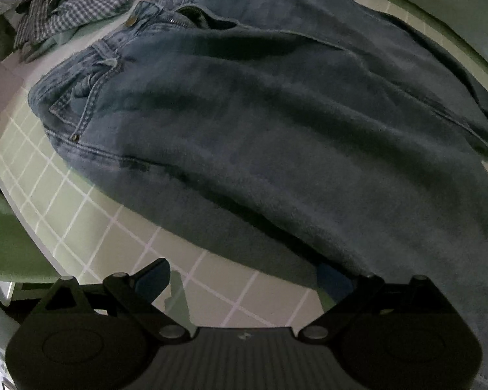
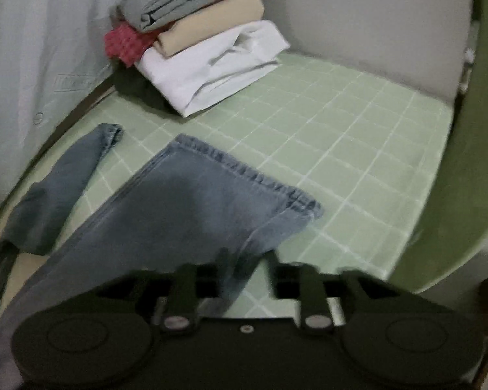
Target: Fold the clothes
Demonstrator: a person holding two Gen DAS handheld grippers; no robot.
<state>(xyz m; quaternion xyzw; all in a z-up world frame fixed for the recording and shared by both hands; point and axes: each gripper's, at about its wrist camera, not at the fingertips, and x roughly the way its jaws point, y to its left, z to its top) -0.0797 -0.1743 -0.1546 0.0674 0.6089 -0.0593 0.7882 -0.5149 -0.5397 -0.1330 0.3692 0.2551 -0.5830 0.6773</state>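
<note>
This looks like a home bedroom, used here for laundry. The landmark is a bed or mattress covered by a pale green sheet (image 2: 358,149) with a white grid pattern. At the sheet's far corner sits a stack of folded clothes (image 2: 205,48) in white, beige, red and grey, against a plain light wall (image 2: 374,16). Along the sheet's left edge hangs a pale curtain-like cloth (image 2: 32,48). Blue jeans (image 1: 276,130) lie spread across the sheet, and beyond their waistband a crumpled checked shirt (image 1: 74,3) waits unfolded. A green fabric edge (image 2: 465,178) borders the sheet's right side.
</note>
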